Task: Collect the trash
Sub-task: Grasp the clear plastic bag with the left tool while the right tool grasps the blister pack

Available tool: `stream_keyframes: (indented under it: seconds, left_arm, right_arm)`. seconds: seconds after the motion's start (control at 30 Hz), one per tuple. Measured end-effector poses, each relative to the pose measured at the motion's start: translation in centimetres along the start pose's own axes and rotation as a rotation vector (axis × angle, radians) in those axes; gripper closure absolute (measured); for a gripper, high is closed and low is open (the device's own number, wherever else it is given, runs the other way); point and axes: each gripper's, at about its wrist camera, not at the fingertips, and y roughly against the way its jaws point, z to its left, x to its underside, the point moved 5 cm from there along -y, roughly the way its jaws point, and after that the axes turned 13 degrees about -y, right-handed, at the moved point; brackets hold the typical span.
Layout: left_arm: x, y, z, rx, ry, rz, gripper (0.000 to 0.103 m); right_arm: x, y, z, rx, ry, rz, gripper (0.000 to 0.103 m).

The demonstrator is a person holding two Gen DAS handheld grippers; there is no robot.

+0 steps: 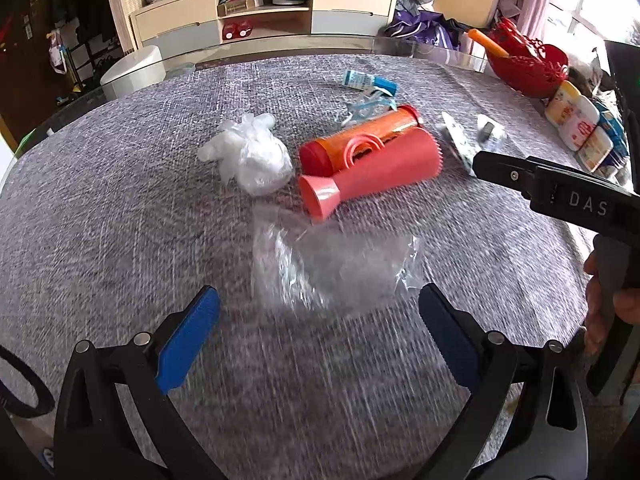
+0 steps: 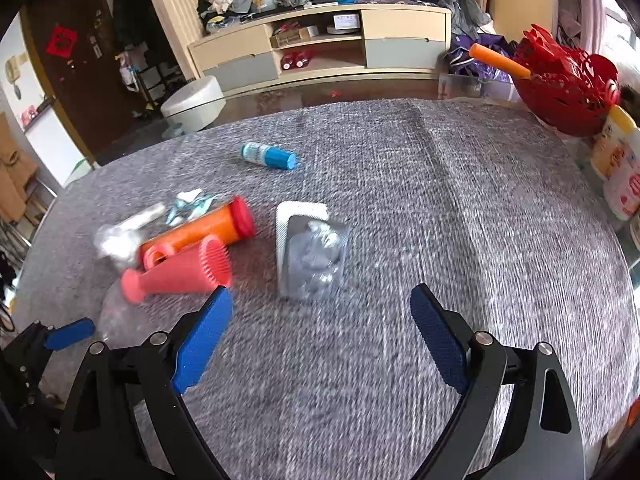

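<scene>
A clear plastic bag (image 1: 332,266) lies flat on the grey cloth just ahead of my left gripper (image 1: 318,306), which is open with nothing between its fingers. Beyond the bag lie a crumpled white plastic wad (image 1: 250,156), a pink tube (image 1: 368,170) and an orange bottle with a red cap (image 1: 360,138). My right gripper (image 2: 322,308) is open and empty. A silver blister pack (image 2: 314,256) on a white card lies just ahead of it. A small blue-capped bottle (image 2: 270,156) and a torn blue-white wrapper (image 2: 190,204) lie farther back.
A grey cloth (image 2: 460,208) covers the round table. A red openwork basket (image 2: 568,80) with an orange stick and several drink cartons (image 1: 580,128) stand at the right edge. A hand (image 1: 600,312) holds the right gripper. Beyond the table are a TV cabinet (image 2: 320,48) and a white stool (image 2: 192,100).
</scene>
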Motion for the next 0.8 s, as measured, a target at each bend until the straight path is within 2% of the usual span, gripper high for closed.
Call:
stream_keyframes:
  seconds: [0.13, 0.2, 0.37, 0.4, 0.43, 0.47, 0.53, 0.6, 0.67, 0.8]
  left_arm:
    - [-0.6, -0.8, 0.1, 0.002, -0.008, -0.012, 0.01]
    - [-1.0, -1.0, 0.1, -0.005, -0.015, -0.023, 0.016]
    - [-1.9, -1.1, 0.5, -0.007, -0.019, -0.037, 0.033]
    - [-1.9, -1.0, 0.5, -0.011, -0.023, -0.037, 0.034]
    - [-1.9, -1.0, 0.5, -0.014, -0.024, -0.037, 0.041]
    - [-1.9, -0.8, 0.6, -0.02, -0.024, -0.043, 0.046]
    - [-1.8, -0.6, 0.6, -0.003, -0.015, -0.045, 0.05]
    - [-1.5, -0.2, 0.6, 0.015, -0.005, -0.051, 0.068]
    - [-1.3, 0.4, 0.6, 0.028, 0.002, -0.061, 0.073]
    - [-0.4, 1.3, 0.0, 0.045, -0.006, -0.062, 0.076]
  right_arm:
    - [-0.5, -0.9, -0.1, -0.008, -0.005, 0.004, 0.019]
    - [-0.7, -1.3, -0.1, -0.013, -0.003, 0.005, 0.025]
    - [-0.5, -1.8, -0.1, -0.016, 0.006, 0.005, 0.049]
    - [-0.5, -1.7, 0.0, -0.014, 0.01, -0.003, 0.062]
    - [-0.5, -1.6, 0.0, -0.027, 0.006, 0.001, 0.067]
    - [-0.4, -1.5, 0.0, -0.032, 0.002, 0.001, 0.067]
    - [-0.2, -1.2, 0.1, -0.029, 0.009, 0.001, 0.067]
    - [0.2, -0.5, 0.1, -0.032, 0.015, 0.003, 0.067]
    - [0.6, 0.2, 0.0, -0.036, 0.018, 0.001, 0.067]
    - [2.0, 2.1, -0.1, -0.046, 0.021, 0.005, 0.067]
